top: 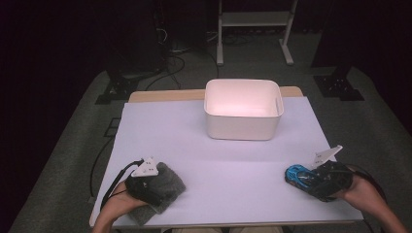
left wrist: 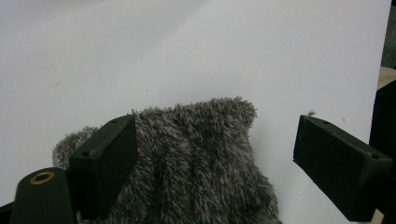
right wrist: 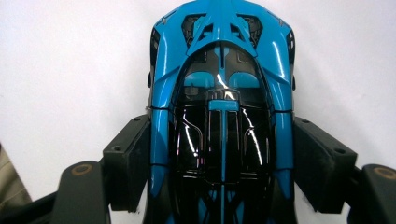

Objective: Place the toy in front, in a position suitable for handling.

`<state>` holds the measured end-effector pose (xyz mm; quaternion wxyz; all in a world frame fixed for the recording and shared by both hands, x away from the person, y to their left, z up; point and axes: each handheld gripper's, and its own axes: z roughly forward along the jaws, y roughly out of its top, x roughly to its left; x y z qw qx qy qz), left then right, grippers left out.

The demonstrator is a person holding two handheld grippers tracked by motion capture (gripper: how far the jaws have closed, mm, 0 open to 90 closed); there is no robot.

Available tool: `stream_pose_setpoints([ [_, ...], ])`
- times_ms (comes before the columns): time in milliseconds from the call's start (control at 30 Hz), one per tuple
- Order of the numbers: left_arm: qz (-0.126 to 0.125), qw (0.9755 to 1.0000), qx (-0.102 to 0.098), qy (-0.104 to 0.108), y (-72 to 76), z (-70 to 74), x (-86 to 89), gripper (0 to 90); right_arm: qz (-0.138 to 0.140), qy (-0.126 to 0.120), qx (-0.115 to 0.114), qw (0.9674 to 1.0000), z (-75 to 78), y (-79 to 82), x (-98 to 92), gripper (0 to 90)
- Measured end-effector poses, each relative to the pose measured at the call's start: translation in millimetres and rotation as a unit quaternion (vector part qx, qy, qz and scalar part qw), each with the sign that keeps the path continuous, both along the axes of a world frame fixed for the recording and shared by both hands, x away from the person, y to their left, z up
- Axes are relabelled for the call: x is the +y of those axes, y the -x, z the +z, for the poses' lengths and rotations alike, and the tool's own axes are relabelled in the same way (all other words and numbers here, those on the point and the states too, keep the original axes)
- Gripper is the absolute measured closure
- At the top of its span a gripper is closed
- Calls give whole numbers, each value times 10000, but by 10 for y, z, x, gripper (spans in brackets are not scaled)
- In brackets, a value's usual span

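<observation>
A grey fuzzy cloth (top: 173,180) lies at the table's near left corner. My left gripper (top: 164,189) sits over it, open. In the left gripper view the fuzzy cloth (left wrist: 196,158) lies between and under the wide-apart jaws of that gripper (left wrist: 215,135), the left one resting on its pile and the right one clear of it. A blue and black toy car (top: 296,175) rests on the table at the near right. My right gripper (top: 305,180) has a jaw on each side of it. In the right gripper view both pads (right wrist: 128,158) touch the toy car's (right wrist: 222,93) flanks.
A white plastic bin (top: 243,130) stands at the middle back of the white-covered table (top: 218,165). The table's wooden far edge (top: 160,95) shows behind it. On the dark floor beyond are cables and a white stand (top: 252,29).
</observation>
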<state>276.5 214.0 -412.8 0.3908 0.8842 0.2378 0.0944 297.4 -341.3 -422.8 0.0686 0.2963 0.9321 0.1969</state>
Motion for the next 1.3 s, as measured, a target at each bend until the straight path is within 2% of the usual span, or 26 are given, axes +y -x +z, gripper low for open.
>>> stream_pose_setpoints([
  [267, -16, 10000, -7, -37, -1, -4, 10, 133, 208, -41, -145, 9997, 202, 18, 88, 272],
  [300, -4, 10000, 3, -26, -3, -9, 13, 133, 321, -64, -175, 9993, 290, 23, 135, 272],
  [533, -23, 10000, 20, -25, 1, -17, 21, 133, 722, -310, -329, 9964, 624, 24, 384, 272],
  [667, -20, 10000, 3, -7, 3, -13, 24, 133, 1067, -426, -417, 9925, 796, 19, 628, 272],
  [767, -37, 10000, 2, -12, 8, -8, 29, 133, 1368, -475, -461, 9884, 879, 17, 852, 272],
  [800, -37, 10000, 2, -12, 8, -8, 29, 132, 1368, -475, -461, 9884, 879, 17, 852, 272],
  [833, -35, 10000, -1, -5, 7, -7, 34, 132, 1623, -481, -473, 9844, 904, 4, 1029, 272],
  [967, -30, 10000, 7, 30, 7, -9, 41, 132, 1995, -446, -433, 9779, 895, -11, 1329, 272],
  [1067, -46, 10000, 19, 28, 5, -13, 42, 133, 2178, -434, -369, 9743, 861, -22, 1502, 272],
  [1267, -67, 10000, 58, 6, -2, -29, 54, 133, 2530, -398, -243, 9663, 695, -45, 1816, 272],
  [1300, -59, 10000, 67, 8, -3, -33, 56, 133, 2549, -381, -219, 9660, 672, -44, 1847, 272],
])
